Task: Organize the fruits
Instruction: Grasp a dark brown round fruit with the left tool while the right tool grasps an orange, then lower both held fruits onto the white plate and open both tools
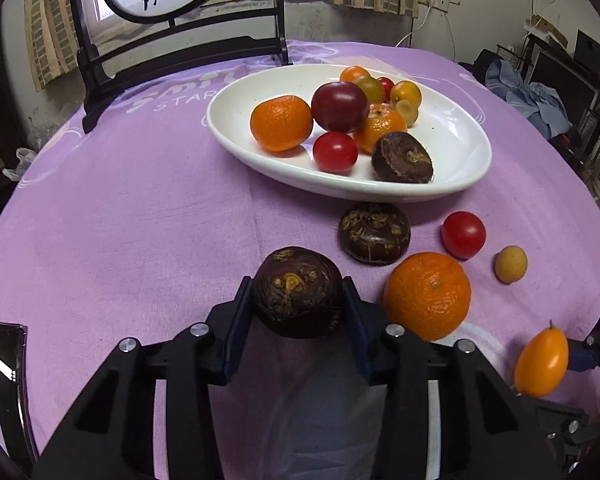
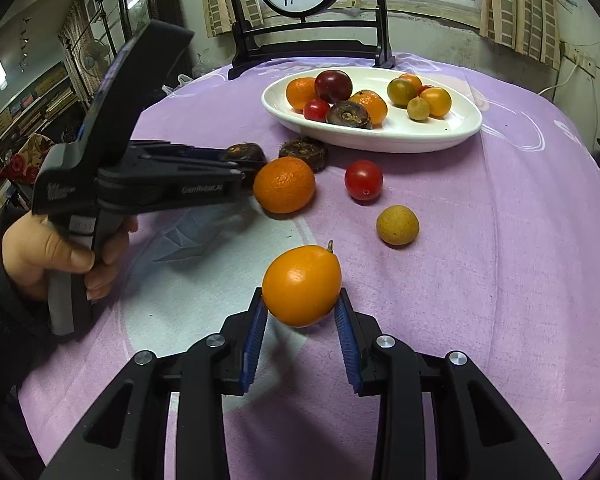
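My left gripper is shut on a dark brown water chestnut, its pads against both sides; the right wrist view shows the same gripper reaching in from the left. My right gripper is shut on an oval orange kumquat, held just above the purple cloth. Loose on the cloth lie a mandarin, a second water chestnut, a cherry tomato and a small tan longan. Behind them stands the white oval dish, holding several fruits.
A black stand with a round painted screen rises at the table's far edge, behind the dish. A person's hand grips the left tool's handle. A dark chair back shows at the near left.
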`<state>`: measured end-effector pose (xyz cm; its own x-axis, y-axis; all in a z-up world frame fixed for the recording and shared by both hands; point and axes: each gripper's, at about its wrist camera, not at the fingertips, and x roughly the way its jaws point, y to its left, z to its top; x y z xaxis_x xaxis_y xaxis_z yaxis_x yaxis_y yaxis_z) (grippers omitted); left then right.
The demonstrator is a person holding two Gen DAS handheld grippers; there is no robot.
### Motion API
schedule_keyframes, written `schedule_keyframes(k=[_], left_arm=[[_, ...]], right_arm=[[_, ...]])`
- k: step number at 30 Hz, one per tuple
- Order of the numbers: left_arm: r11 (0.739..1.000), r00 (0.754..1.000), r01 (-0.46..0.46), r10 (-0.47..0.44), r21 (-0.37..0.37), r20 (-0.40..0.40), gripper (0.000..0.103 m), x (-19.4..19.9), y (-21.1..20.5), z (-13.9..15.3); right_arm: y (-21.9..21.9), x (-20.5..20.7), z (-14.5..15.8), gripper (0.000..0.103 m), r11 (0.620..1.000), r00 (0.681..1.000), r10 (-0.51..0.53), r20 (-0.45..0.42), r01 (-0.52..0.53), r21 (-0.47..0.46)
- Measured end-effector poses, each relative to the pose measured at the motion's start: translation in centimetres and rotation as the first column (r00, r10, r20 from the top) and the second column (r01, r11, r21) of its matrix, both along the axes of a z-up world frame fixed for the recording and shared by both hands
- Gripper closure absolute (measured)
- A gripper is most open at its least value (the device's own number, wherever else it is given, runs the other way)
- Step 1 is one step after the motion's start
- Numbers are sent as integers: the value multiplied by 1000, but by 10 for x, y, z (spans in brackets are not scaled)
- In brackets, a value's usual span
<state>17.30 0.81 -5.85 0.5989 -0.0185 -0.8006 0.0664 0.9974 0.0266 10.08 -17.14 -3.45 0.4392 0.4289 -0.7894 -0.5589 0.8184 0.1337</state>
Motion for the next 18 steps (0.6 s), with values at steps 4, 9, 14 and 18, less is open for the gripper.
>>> schedule_keyframes(k=[4, 9, 14, 18], left_arm=[[999, 1000, -2, 1, -37, -16, 60, -10, 4, 8], [996, 1000, -8, 8, -90, 7, 60, -29, 14, 28], [992, 1000, 9, -6, -126, 27, 60, -38, 19, 48], [990, 997, 39, -31, -134, 65, 60, -37, 18, 68]], right_arm=[[-1, 0, 2, 68, 1000, 1000, -7, 7, 7, 7], [-5, 1, 6, 68, 999, 1000, -26, 16, 25, 21], [-7, -2, 22, 68, 998, 998, -36, 54, 33, 60], [-9, 4, 41, 68, 995, 996, -38, 80, 31, 92]])
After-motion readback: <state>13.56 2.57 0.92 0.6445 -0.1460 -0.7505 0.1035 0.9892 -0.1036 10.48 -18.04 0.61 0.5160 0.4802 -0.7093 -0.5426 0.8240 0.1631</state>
